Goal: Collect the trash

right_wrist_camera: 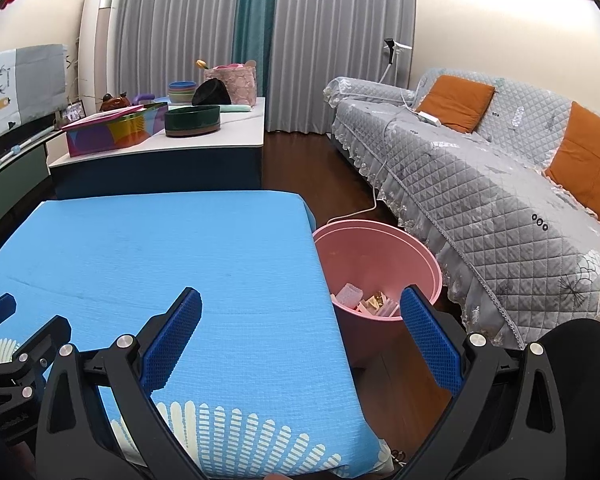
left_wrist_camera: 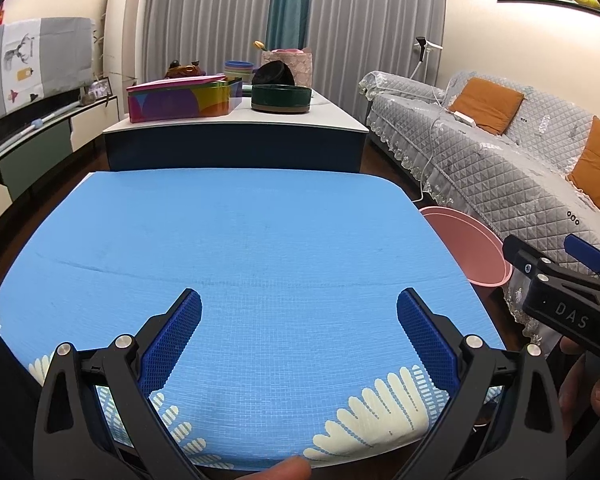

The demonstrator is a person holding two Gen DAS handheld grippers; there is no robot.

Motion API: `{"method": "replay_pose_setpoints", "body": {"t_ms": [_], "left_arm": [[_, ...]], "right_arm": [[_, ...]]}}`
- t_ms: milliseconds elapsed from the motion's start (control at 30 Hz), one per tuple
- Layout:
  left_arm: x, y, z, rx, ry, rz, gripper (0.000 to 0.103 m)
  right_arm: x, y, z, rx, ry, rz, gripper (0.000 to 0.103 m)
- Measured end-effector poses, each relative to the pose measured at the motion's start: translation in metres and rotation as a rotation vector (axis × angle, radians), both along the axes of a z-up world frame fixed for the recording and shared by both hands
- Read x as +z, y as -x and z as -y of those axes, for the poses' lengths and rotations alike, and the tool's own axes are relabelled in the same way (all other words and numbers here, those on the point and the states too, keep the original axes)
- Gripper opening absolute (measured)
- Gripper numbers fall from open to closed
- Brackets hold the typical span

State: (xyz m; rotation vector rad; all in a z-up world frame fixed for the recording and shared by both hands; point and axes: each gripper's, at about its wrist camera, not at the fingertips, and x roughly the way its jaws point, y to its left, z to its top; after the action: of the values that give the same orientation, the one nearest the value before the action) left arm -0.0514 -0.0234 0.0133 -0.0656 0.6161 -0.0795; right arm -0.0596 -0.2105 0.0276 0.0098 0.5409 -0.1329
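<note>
Two grippers hang over one blue mat (left_wrist_camera: 236, 240) with pale fan-shaped prints along its near edge. The left gripper (left_wrist_camera: 299, 336) has its two blue-padded jaws spread wide apart, with nothing between them but bare mat. The right gripper (right_wrist_camera: 300, 334) is likewise spread wide and holds nothing; its left finger sits over the mat's right part, its right finger over the near rim of the pink bin (right_wrist_camera: 384, 248).

There is one bin, standing on the dark wooden floor just beside the mat's right edge, between the mat and the sofa (right_wrist_camera: 480, 184). The trash (right_wrist_camera: 364, 302) lies inside it at the bottom: several pale and yellowish scraps (too jumbled to count, and partly hidden by the rim and the finger).

In the left wrist view the right gripper appears at the right edge, above the bin's side, with a hand (left_wrist_camera: 588, 384) around its handle and a fingertip (left_wrist_camera: 288, 468) showing at the bottom.

Further back stands one low table (left_wrist_camera: 340, 120) carrying one multicoloured tin box (left_wrist_camera: 180, 100), one dark green round container (left_wrist_camera: 281, 98), a stack of coloured bowls (left_wrist_camera: 238, 69) and one pale patterned basket (left_wrist_camera: 296, 64). The sofa bears two orange cushions (right_wrist_camera: 454, 102).
</note>
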Motion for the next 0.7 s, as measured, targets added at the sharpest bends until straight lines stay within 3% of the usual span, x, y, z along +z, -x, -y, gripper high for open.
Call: {"method": "replay_pose_setpoints", "body": {"t_ms": [700], "left_arm": [[-0.0007,-0.0013,0.0026,0.001,-0.002,-0.001,0.095]], "right_arm": [[-0.0007,-0.0024,-0.0026,0.003,0.003,-0.002,0.098]]}}
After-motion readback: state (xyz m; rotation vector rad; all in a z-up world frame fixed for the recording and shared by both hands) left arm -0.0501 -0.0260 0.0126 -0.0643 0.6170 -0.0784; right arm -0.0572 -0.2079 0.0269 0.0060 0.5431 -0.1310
